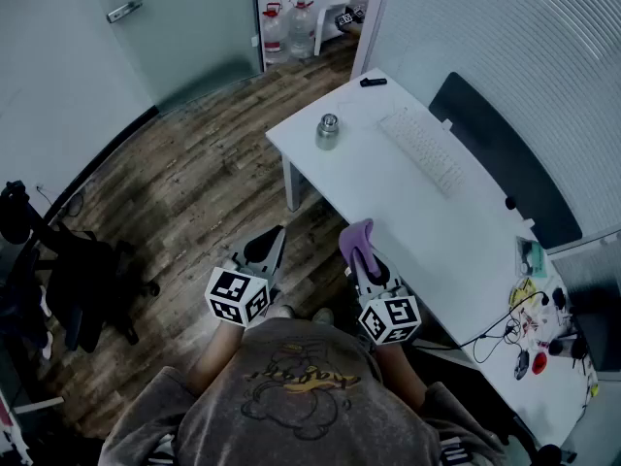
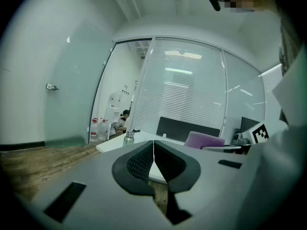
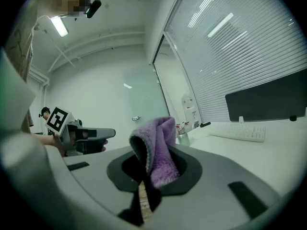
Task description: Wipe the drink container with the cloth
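A small steel drink container point(image 1: 328, 131) stands upright near the far left end of the white desk point(image 1: 417, 221); it also shows as a small flask point(image 2: 129, 137) in the left gripper view and as a flask point(image 3: 183, 137) in the right gripper view. My right gripper point(image 1: 360, 250) is shut on a purple cloth point(image 1: 356, 238), which sticks up folded from the jaws point(image 3: 158, 147). My left gripper point(image 1: 269, 249) is shut with nothing in it; its pads point(image 2: 153, 163) meet. Both grippers hover close to my body, off the desk's near edge and well short of the container.
A white keyboard point(image 1: 424, 149) and a dark monitor point(image 1: 500, 158) are on the desk's right side, with a black marker point(image 1: 373, 82) at the far end. Cables and small items point(image 1: 532, 318) clutter the near right. An office chair point(image 1: 82, 280) stands left on the wood floor.
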